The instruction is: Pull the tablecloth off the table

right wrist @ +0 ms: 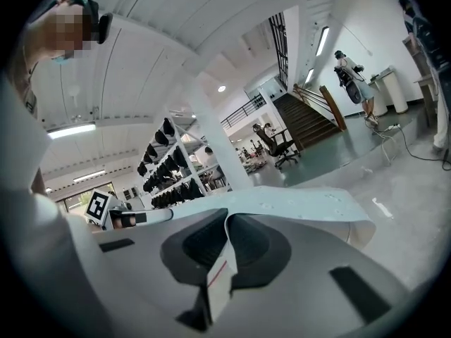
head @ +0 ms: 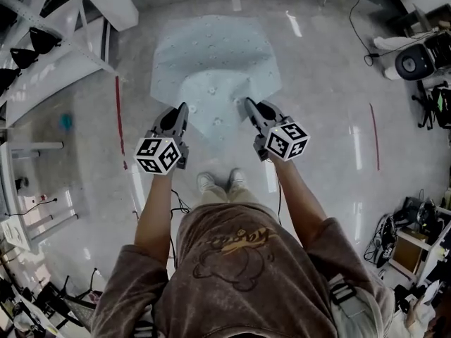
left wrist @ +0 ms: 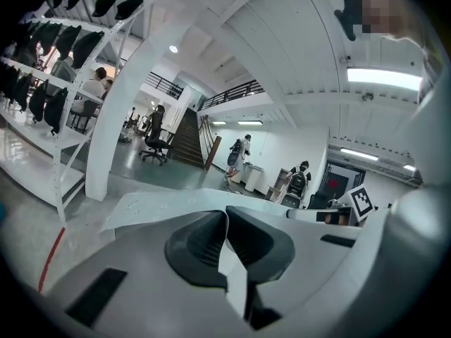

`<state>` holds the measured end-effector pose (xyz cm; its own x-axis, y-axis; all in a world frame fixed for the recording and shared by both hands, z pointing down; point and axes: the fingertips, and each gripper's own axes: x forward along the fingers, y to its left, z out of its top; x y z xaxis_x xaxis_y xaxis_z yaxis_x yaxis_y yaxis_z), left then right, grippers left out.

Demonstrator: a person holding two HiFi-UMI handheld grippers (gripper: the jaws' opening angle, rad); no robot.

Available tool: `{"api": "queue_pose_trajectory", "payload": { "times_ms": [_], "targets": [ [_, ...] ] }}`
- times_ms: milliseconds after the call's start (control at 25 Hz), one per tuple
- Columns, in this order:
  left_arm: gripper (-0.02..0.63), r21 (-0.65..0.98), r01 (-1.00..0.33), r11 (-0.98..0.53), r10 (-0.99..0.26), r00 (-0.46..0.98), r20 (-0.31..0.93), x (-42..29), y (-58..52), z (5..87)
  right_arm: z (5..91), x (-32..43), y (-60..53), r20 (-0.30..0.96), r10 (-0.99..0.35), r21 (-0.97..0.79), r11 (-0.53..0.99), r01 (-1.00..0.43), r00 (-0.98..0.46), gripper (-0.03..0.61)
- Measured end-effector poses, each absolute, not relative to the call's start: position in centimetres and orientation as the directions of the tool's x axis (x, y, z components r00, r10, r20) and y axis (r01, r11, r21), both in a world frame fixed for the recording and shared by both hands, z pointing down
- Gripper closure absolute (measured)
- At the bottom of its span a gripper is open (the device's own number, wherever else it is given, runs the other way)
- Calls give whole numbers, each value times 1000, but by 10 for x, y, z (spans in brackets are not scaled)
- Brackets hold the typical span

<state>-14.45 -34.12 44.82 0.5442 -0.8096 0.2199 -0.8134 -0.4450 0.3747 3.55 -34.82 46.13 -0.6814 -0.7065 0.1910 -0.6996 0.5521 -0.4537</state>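
Both grippers are up at the same level, side by side in front of the person, and both are clamped. The left gripper (left wrist: 227,220) has its dark jaws pressed together on a corner of the pale blue, faintly dotted fabric tablecloth (head: 211,55). A thin fold of it runs straight through the pinch, and a short tail pokes out behind the pads. It's the same on the other side: the right gripper (right wrist: 225,225) is closed tight on its own corner, and the tail there carries a thin red line.

From the head view, the cloth fans out ahead of both gripper tips, widening away from them. Between the two grippers its near edge dips to a point, just ahead of the person's pale shoes (head: 220,182). The glossy grey floor (head: 317,83) lies below the cloth. Whether the far end rests on that floor or hangs clear of it is hard to say from this steep angle.

Each gripper's black-and-white marker cube (head: 159,155) sits at its rear, nearest the person. Off beyond the left gripper, on its outer side, stands a white shelving rack (left wrist: 67,129) loaded with black items. Straight ahead past the cloth there's a dark staircase (left wrist: 187,141) with a black office chair (left wrist: 155,141) just left of it.
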Motion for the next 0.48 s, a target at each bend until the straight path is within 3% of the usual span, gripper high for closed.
{"api": "queue_pose_trajectory", "payload": {
  "times_ms": [480],
  "targets": [
    [594, 349, -817, -459, -823, 539, 179, -131, -297, 406, 416, 45, -309, 123, -699, -420, 606, -675, -704, 569]
  ]
}}
